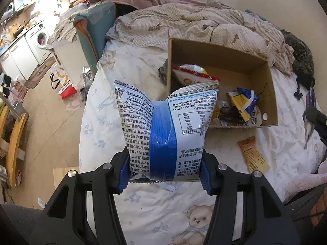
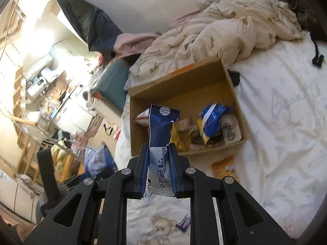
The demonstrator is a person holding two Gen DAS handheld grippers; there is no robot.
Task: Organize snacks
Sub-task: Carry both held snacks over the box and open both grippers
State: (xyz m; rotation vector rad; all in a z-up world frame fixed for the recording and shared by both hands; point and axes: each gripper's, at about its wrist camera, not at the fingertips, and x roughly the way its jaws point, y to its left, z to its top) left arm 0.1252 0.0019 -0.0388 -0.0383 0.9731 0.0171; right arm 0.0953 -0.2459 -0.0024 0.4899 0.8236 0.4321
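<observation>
Two grippers are loaded over my bed (image 1: 155, 208): the cardboard box (image 1: 272, 94) sits mid-mattress against the rumpled quilt (image 1: 184, 20), snacks piled along its near wall. My left gripper (image 1: 164, 171) pinches a puffy blue-and-white bag (image 1: 163, 122); my right gripper (image 2: 158, 175) clamps a slim navy packet (image 2: 158, 130). An orange packet (image 1: 253, 154) lies on the sheet just outside the box's near wall.

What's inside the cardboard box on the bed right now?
The open brown cardboard box holds a red-and-white packet, a blue-and-yellow packet and dark wrapped snacks. The held bag hides the near-left corner.
</observation>
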